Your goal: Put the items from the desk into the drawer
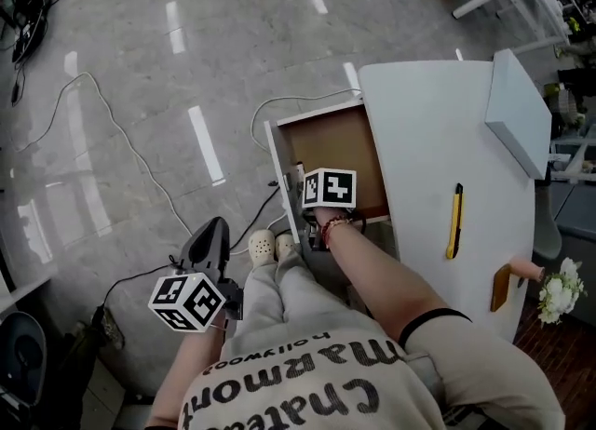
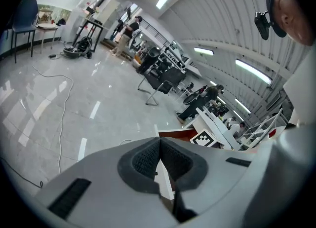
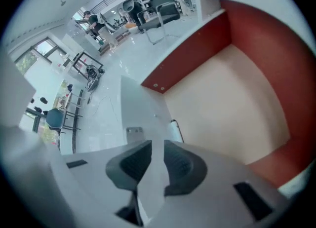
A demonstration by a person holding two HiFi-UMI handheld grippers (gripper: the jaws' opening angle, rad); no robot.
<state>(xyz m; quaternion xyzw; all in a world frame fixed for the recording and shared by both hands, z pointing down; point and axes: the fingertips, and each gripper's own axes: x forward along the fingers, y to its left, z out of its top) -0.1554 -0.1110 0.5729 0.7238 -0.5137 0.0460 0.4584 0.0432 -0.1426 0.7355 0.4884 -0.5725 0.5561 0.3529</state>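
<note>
The floor (image 1: 140,47) under me is pale grey polished stone with white cables (image 1: 121,130) trailing across it. The left gripper view shows an open hall with ceiling strip lights and a dark office chair (image 2: 160,79). The white desk (image 1: 419,130) stands at my right, and its drawer (image 1: 340,154) is pulled out toward me, with brown walls and a bare tan bottom.

My right claw (image 3: 158,148) is at the near end of that drawer, and its two pads are clamped on the top edge of the white drawer front (image 3: 140,118). The utility knife (image 1: 454,221) lies on the desk top, well apart from that claw and to the right of the drawer. It is slim and yellow with a dark end, lying roughly parallel to the drawer's side. White flowers (image 1: 559,293) sit at the desk's near right corner.

My left claw (image 2: 159,145) hangs low over the floor beside my knee, with its pads together and nothing between them.
</note>
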